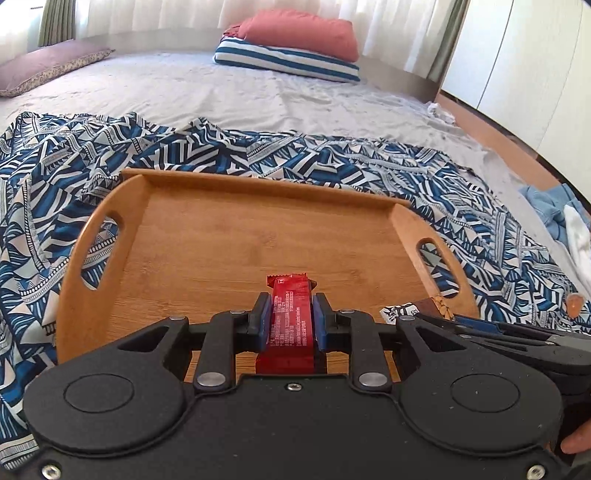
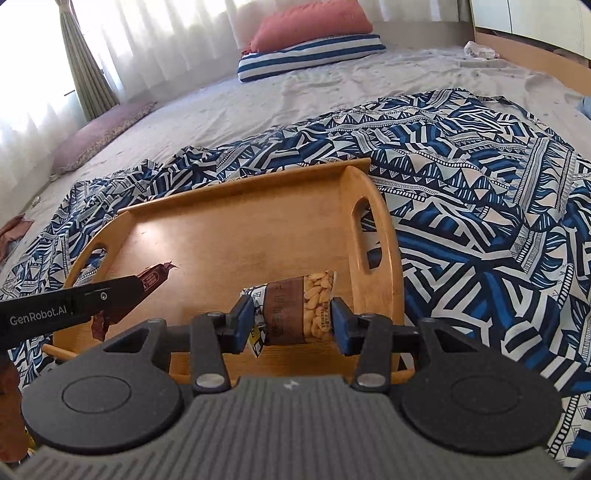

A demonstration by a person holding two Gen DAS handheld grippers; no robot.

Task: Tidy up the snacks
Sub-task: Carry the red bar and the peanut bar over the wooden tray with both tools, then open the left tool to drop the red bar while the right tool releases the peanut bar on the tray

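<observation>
Wooden tray point(image 1: 258, 236): two cut-out handles, raised rim, sits on a blue-and-white patterned cloth point(image 1: 55, 177) spread over a bed point(image 1: 221, 96). Its floor is bare in both views.

Left gripper point(image 1: 291, 314): jaws clamped on a red snack bar point(image 1: 290, 325), which stands lengthwise between the blue pads with its crimped end poking out past them, above the near part of the tray. In the right wrist view the same gripper point(image 2: 147, 282) reaches in from the left edge with the bar's wrapper end showing beyond its tip.

Right gripper point(image 2: 291, 321): jaws closed on a pack of peanuts point(image 2: 295, 314), brown label and clear window showing the nuts, held crosswise over the tray's near right corner, beside the right handle.

Other items: a red pillow point(image 1: 303, 33) stacked on a striped pillow point(image 1: 288, 61) at the far end of the bed; a mauve cushion point(image 1: 40, 66) at far left; curtains point(image 2: 88, 70) behind.
</observation>
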